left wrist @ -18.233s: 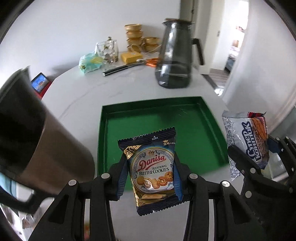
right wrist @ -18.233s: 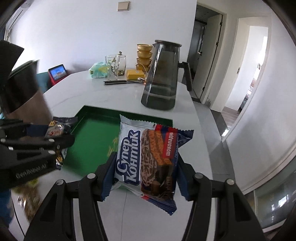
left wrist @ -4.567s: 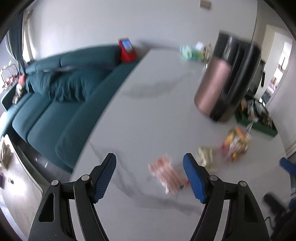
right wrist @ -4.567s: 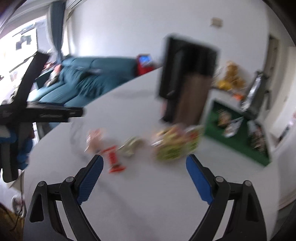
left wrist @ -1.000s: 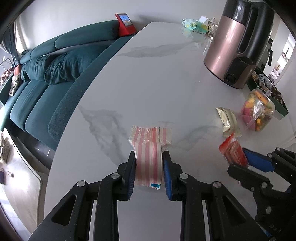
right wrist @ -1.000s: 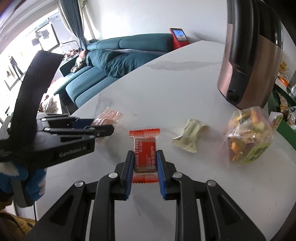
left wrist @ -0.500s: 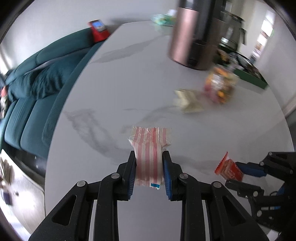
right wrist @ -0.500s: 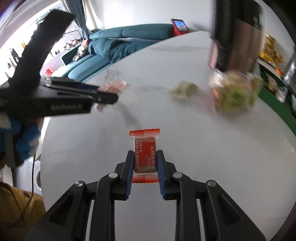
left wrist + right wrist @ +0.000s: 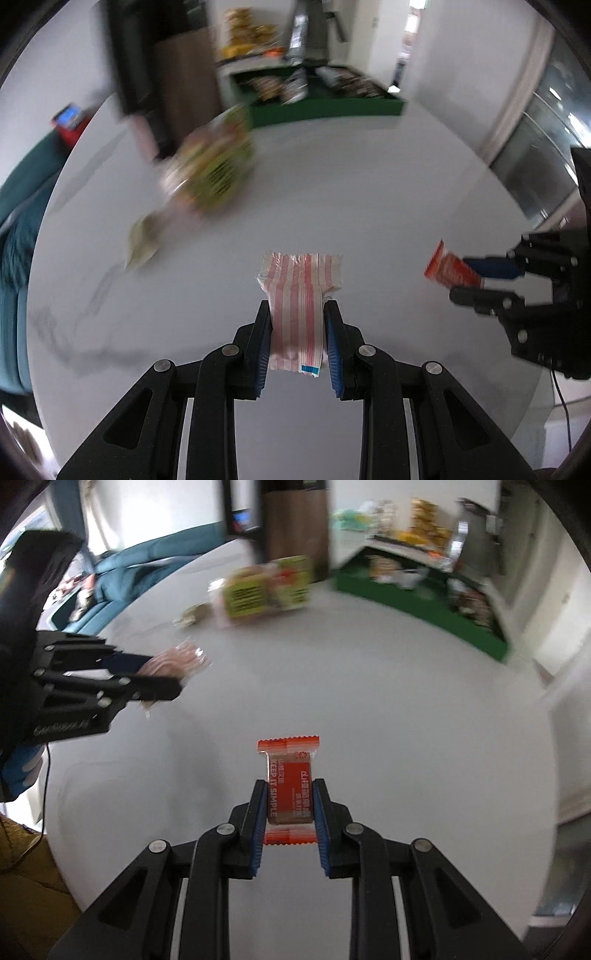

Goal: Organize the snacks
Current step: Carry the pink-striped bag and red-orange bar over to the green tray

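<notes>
Snacks (image 9: 299, 295) (image 9: 290, 794) apparently pinched between both narrowed fingers (image 9: 263, 332) (image 9: 258, 805)

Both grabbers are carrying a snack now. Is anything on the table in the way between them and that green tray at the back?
Nothing visible blocks the way. Bare table runs from the striped packet and the orange bar up to the green tray. The bag of mixed snacks and the tall appliance sit off to the left.

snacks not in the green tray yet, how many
4: pink striped packet in the left claw, orange bar in the right claw, clear bag and pale wrapper on the table. Blur may hide others.
</notes>
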Action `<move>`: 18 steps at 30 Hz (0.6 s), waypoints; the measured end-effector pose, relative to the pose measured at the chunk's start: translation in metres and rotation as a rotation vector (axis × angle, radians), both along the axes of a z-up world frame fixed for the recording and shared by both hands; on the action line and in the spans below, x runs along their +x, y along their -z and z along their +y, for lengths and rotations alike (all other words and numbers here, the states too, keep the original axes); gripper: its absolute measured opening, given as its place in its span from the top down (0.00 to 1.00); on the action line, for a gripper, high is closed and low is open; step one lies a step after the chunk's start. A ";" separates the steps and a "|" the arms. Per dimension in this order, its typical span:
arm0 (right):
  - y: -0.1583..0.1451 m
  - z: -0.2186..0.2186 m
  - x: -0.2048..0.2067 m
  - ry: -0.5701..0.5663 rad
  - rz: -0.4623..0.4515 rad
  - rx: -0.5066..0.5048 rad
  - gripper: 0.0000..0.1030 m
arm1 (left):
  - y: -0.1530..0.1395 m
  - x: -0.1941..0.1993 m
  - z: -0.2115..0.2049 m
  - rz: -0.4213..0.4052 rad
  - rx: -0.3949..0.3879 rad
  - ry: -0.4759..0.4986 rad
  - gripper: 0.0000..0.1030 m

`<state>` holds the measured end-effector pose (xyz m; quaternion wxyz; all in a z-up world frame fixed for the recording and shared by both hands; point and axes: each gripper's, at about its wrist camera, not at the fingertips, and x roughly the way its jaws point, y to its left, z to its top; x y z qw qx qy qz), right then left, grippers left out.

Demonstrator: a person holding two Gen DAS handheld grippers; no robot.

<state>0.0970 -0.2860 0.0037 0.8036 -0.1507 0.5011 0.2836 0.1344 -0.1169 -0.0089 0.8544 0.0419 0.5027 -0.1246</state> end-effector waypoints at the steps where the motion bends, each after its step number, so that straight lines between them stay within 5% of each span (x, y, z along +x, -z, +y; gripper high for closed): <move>1: -0.005 -0.009 0.007 0.016 -0.012 -0.004 1.00 | -0.004 0.003 -0.008 -0.014 0.001 0.009 0.78; 8: -0.053 -0.060 0.051 0.120 -0.151 0.004 1.00 | -0.052 0.032 -0.053 -0.146 0.003 0.035 0.78; 18: -0.114 -0.074 0.129 0.137 -0.334 0.076 1.00 | -0.124 0.097 -0.071 -0.352 0.049 -0.033 0.78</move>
